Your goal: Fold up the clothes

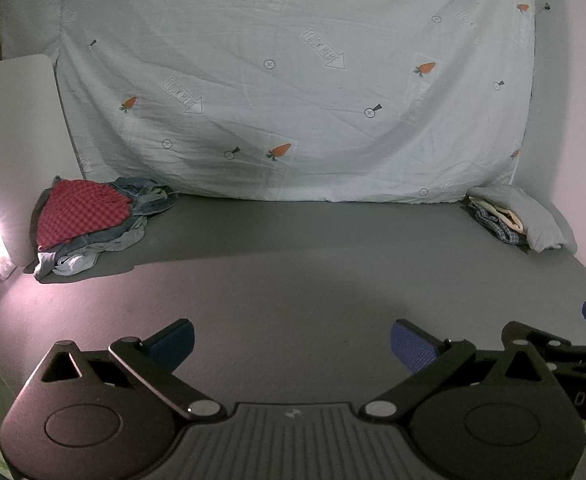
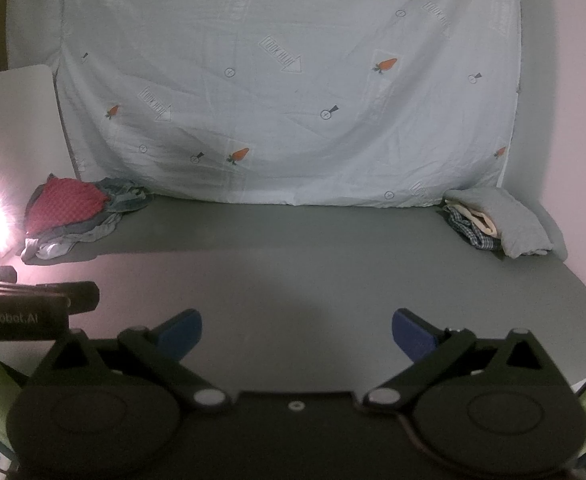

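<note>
Unfolded clothes heap (image 1: 89, 224), red checked piece on top, lies at the far left corner of the grey surface (image 1: 313, 280), well ahead-left of both empty, spread-jawed grippers; left gripper (image 1: 293, 344) judged nearer than right gripper (image 2: 297, 334).

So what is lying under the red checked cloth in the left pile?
Under the red checked cloth lie crumpled blue denim pieces and a pale grey garment. How many pieces there are, and whatever sits directly beneath the red one, is covered.
</note>
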Tool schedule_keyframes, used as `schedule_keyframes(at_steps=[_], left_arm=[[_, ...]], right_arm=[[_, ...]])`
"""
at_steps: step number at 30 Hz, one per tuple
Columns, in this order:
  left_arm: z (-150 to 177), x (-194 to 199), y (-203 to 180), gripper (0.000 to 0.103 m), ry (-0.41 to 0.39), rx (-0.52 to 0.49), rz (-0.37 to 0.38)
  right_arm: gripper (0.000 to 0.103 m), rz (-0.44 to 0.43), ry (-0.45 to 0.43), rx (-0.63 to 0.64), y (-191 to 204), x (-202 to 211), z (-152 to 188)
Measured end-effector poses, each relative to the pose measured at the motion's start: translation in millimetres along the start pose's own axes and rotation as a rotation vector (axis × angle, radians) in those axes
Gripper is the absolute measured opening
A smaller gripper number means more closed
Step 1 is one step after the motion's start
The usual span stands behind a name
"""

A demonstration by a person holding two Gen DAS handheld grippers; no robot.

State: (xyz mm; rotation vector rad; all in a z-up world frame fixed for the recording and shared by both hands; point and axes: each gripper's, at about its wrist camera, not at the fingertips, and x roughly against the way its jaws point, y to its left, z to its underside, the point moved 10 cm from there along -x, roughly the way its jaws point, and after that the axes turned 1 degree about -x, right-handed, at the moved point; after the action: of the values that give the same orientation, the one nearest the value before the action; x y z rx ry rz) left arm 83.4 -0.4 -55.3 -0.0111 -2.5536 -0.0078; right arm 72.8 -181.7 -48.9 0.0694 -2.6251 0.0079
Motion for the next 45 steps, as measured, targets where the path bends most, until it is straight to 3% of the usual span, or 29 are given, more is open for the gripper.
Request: schedule_keyframes(at_steps=[45], left_arm=[[-10, -18, -2, 0.103, 0.028, 0.008, 0.005]], right_arm=[[0.103, -0.006, 0.018, 0.012, 9, -17, -8]])
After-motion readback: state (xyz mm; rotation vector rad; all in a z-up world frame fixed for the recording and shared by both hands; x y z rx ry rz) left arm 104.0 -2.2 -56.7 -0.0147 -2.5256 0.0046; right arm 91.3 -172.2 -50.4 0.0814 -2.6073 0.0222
